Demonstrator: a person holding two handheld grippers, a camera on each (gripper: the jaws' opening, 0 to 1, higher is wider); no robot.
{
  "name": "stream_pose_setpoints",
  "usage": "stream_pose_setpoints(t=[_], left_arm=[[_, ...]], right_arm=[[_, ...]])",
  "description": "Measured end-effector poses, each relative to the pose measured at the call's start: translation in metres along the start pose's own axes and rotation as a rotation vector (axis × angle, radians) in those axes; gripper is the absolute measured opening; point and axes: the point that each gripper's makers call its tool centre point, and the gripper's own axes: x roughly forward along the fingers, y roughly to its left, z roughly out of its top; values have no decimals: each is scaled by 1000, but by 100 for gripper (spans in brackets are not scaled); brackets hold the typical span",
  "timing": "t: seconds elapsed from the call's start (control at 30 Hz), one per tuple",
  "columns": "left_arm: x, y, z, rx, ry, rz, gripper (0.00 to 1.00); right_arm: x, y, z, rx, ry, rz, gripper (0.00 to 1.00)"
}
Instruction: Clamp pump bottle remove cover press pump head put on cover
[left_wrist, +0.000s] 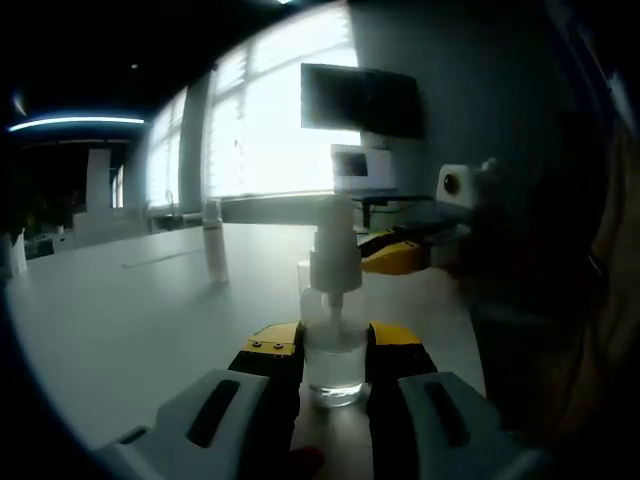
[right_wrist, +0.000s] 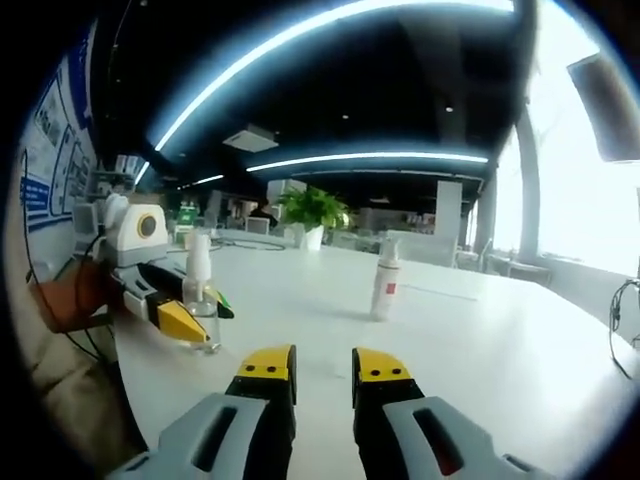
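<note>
Fingers, left: yellow-tipped jaws of the left gripper (left_wrist: 334, 352) clamp the base of the small clear plastic pump bottle (left_wrist: 333, 345), one on each side.
Fingers, right: right gripper (right_wrist: 323, 368) jaws stand slightly apart, holding nothing, above the white table (right_wrist: 480, 340).
Bottle: upright on the table, white pump head (left_wrist: 334, 262) bare; in the right gripper view it stands well left of the right gripper's jaws.
Second bottle: white spray bottle (right_wrist: 384, 283) upright farther back, well apart from both grippers.
Room: open tabletop ahead and to the sides; near edge close behind the clamped bottle.
Writing: red mark on the second bottle, unreadable.
</note>
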Motion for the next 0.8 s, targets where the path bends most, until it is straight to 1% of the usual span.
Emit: stream_pose_setpoints(t=[0.3,0.43,0.63,0.7,0.8], left_arm=[[0,0,0,2,0,1,15],[0,0,0,2,0,1,15],[0,0,0,2,0,1,15],[0,0,0,3,0,1,15],[0,0,0,4,-1,1,15]], right_arm=[[5,-6,-3,1,25,-12,21],[12,-9,-2,8,36,-19,23],[23,-17,-6,3,73,-41,24],[26,-21,-6,16,76,-47,25],[32,-21,-5,34,78,-37,26]])
